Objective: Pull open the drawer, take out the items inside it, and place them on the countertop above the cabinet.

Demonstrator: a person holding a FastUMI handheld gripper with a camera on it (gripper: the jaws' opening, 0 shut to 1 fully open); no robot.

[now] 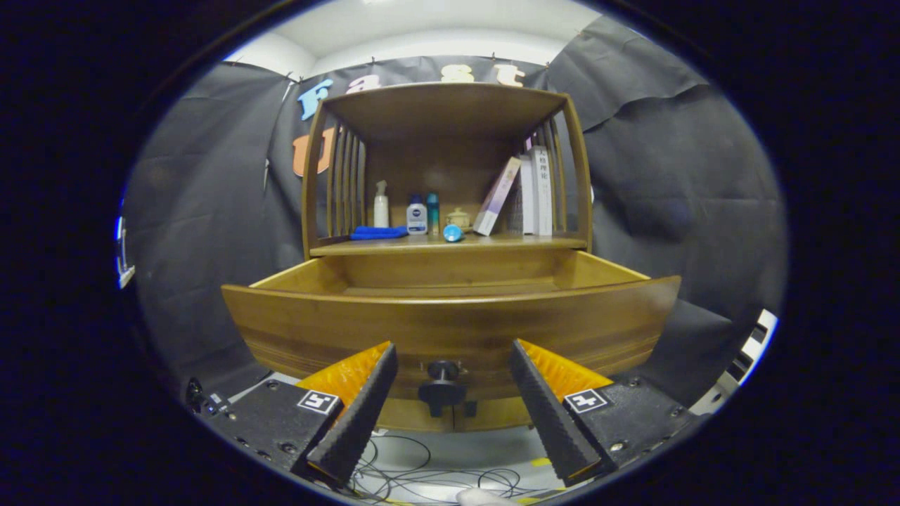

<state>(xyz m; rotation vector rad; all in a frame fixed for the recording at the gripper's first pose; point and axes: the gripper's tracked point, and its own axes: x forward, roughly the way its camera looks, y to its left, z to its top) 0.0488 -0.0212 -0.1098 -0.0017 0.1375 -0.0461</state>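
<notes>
walls: we see black cloth (675,176) hung all round | ceiling: white strip (422,28) at top of frame | floor: pale, loose cables (415,474) at bottom centre

Cloth-walled booth (675,161), wooden cabinet (450,316).

— How was the light in the picture?

— It was soft and came from above; the white ceiling was bright, but the dark cloth wall took most of it. The cabinet (450,161) had a deep shadow under its top board, and the drawer (450,316) front was evenly lit, with no strong glare.

— Was it sharp?

— In the centre, yes. The fisheye bent the drawer front into a curve, and the edges were darker and a little soft. The gripper (453,355) fingers, held apart, looked clear.
</notes>
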